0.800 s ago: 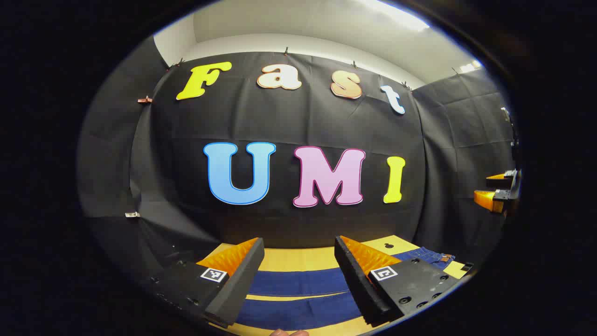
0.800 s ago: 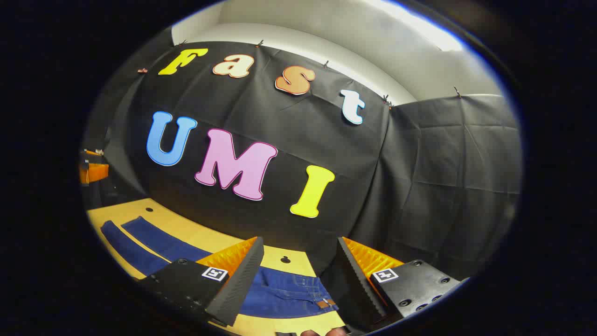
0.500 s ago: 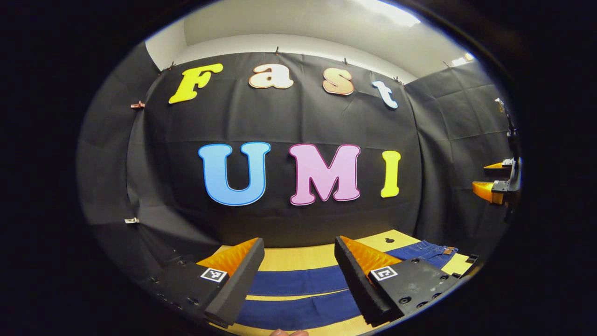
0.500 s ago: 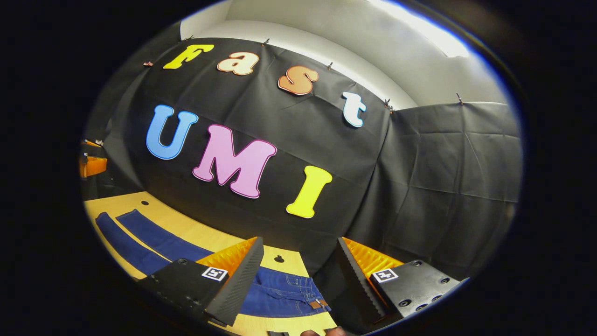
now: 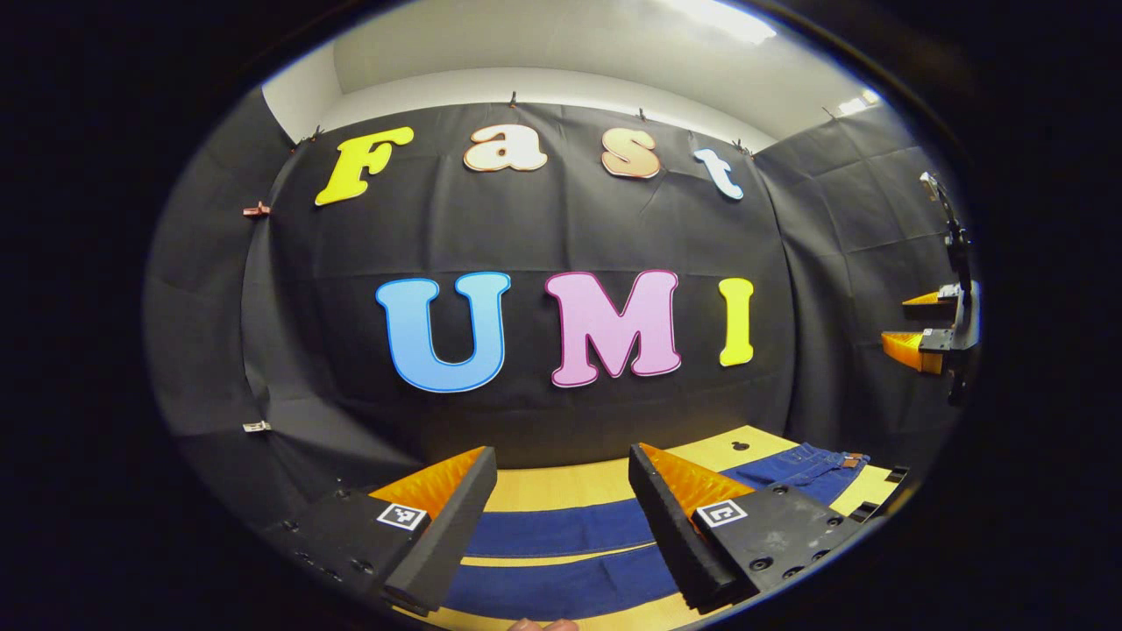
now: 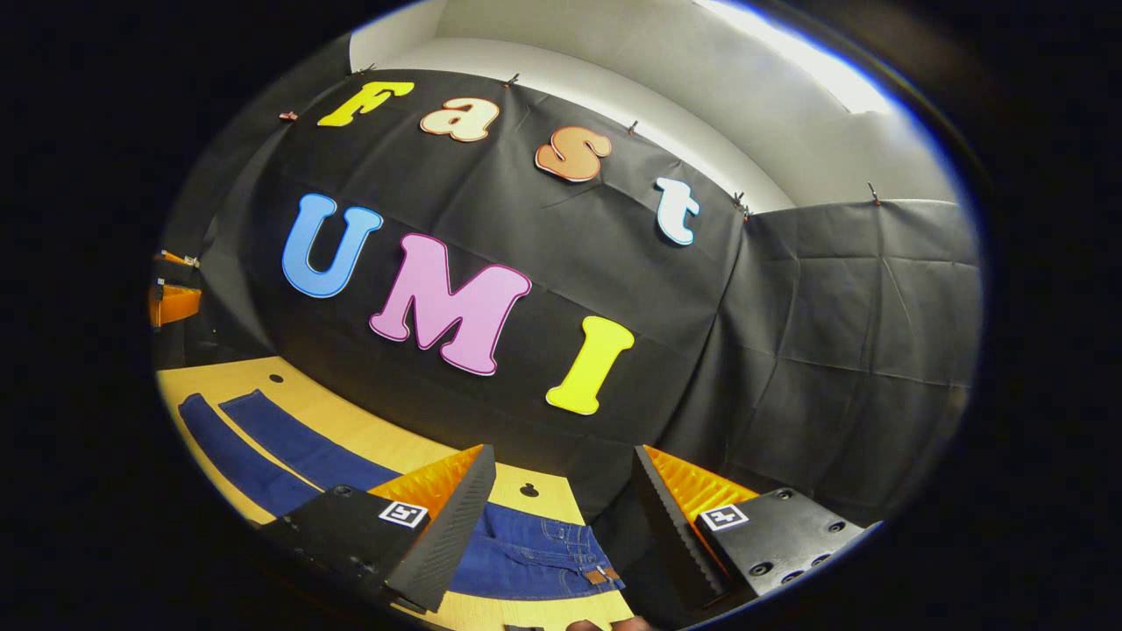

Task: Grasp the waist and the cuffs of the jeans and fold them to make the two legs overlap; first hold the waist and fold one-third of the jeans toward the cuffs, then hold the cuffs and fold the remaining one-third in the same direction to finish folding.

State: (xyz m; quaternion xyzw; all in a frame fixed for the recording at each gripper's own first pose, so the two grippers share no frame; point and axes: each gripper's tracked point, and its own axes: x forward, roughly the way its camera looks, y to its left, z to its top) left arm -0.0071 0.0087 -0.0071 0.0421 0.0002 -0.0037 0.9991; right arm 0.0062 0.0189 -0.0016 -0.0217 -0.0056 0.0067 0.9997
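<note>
Jeans (image 6: 526,556) lie flat along the wooden table (image 6: 351,429), legs (image 5: 561,530) side by side, waist (image 6: 596,574) at its right end. Left gripper (image 5: 561,491) and right gripper (image 6: 561,491) hover above, jaws spread, empty. Denim looks soft but weighty — best pinched at the thick waistband and cuff hems.

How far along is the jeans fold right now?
Nothing is folded yet. The dark blue denim jeans lie spread flat on the yellow wooden table, both legs side by side with a strip of table between them. Nothing is in hand: the left gripper hangs above the legs and the right gripper above the waist, jaws open. Left: overlapping the legs, then both one-third folds.
</note>
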